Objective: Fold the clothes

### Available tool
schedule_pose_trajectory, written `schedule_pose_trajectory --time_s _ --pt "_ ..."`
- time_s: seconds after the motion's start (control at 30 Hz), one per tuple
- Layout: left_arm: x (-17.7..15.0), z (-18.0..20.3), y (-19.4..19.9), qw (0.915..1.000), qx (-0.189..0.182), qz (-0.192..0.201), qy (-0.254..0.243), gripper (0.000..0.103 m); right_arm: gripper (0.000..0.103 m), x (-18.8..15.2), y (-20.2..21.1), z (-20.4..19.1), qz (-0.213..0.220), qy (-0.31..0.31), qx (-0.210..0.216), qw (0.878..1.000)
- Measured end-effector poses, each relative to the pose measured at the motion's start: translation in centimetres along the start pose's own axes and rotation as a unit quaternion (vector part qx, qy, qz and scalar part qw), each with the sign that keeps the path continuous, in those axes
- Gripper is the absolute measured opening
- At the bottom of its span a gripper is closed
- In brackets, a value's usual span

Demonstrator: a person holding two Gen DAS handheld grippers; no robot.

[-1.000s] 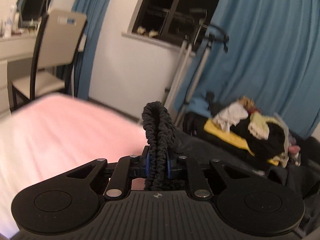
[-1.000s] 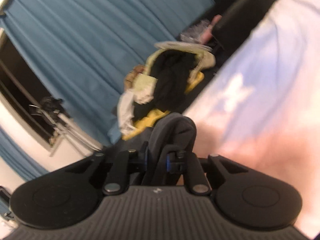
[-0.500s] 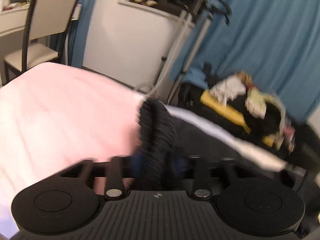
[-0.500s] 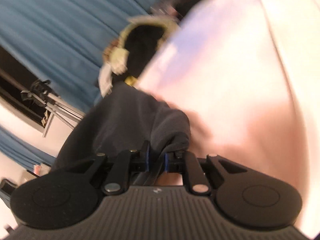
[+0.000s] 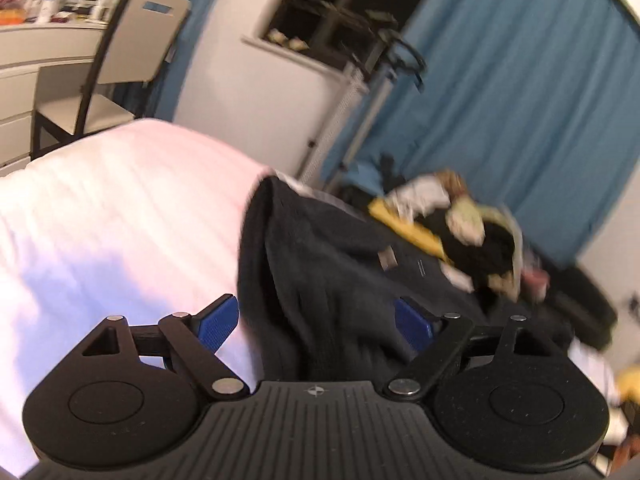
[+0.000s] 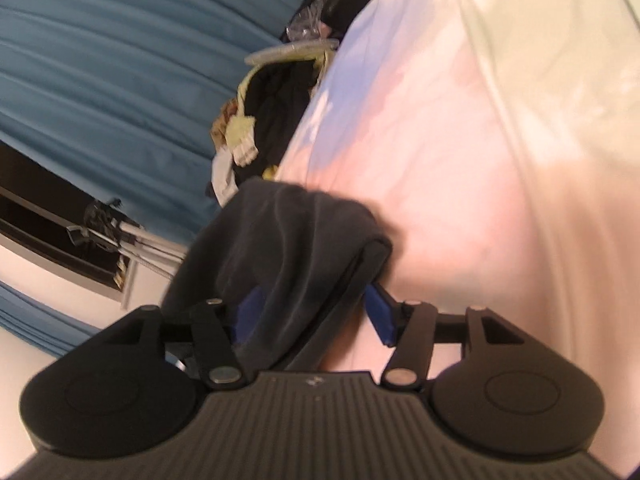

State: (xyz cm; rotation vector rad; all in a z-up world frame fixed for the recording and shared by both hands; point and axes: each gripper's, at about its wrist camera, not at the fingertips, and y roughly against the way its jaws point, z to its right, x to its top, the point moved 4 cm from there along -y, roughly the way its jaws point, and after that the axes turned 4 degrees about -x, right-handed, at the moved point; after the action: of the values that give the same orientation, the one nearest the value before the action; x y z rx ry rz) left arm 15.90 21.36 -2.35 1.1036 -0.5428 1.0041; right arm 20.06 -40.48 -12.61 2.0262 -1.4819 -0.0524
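Observation:
A dark grey garment (image 5: 320, 264) lies in a folded heap on the pale pink bed (image 5: 120, 216). My left gripper (image 5: 316, 322) straddles its near end. The left jaws are opening, and both blue pads (image 5: 218, 322) stand off the cloth. In the right wrist view the same garment (image 6: 288, 232) sags over the left finger of my right gripper (image 6: 312, 316). The right jaws are opening too. Cloth lies loosely between them, and the right pad (image 6: 380, 316) is bare above the sheet (image 6: 460, 184).
A pile of mixed clothes (image 5: 460, 224) sits on dark luggage beyond the bed, in front of blue curtains (image 5: 520, 100). A metal stand (image 5: 360, 92) rises by the window. A chair (image 5: 132, 60) and a desk (image 5: 40, 52) stand at the far left.
Both grippers were shut on the dark garment and have let go of it. They moved across the bed and the garment now rests on the sheet.

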Motion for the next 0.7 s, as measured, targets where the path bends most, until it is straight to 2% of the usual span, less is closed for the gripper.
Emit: schedule_pose_trajectory --time_s 0.13,0.27,0.37,0.4,0.5,0.57,0.63,0.7 --pt "-2.3 2.1 0.2 0.9990 0.013 -0.035 -0.026 0.088 0.077 0.2 1.0 0.5 0.006 -0.017 0.003 1.000" --pt "-4.2 2.9 -2.6 0.9913 0.062 -0.086 -0.077 0.088 0.081 -0.5 0.3 0.8 -0.011 -0.026 0.000 1.000" --pt "-5.4 2.8 -4.3 0.9907 0.057 -0.112 -0.052 0.088 0.086 -0.7 -0.5 1.0 -0.007 -0.029 0.005 1.000" --pt "-5.6 2.5 -4.8 0.9905 0.062 -0.114 -0.046 0.088 0.086 -0.7 -0.8 1.2 -0.004 -0.030 0.004 1.000" --pt "-6.8 2.1 -6.3 0.9865 0.119 -0.107 -0.035 0.086 0.086 -0.7 -2.2 2.4 -0.008 -0.045 0.006 0.999" --pt "-7.3 2.1 -6.8 0.9873 0.125 -0.094 -0.027 0.083 0.087 -0.5 -2.7 2.6 0.000 -0.046 0.017 0.999" --pt "-7.7 2.5 -7.2 0.9881 0.127 -0.082 -0.030 0.074 0.087 -0.1 -3.3 2.1 0.008 -0.035 0.033 0.999" --pt "-7.7 2.9 -7.2 0.9890 0.127 -0.069 -0.032 0.070 0.082 0.3 -4.0 1.3 0.011 -0.013 0.045 0.999"
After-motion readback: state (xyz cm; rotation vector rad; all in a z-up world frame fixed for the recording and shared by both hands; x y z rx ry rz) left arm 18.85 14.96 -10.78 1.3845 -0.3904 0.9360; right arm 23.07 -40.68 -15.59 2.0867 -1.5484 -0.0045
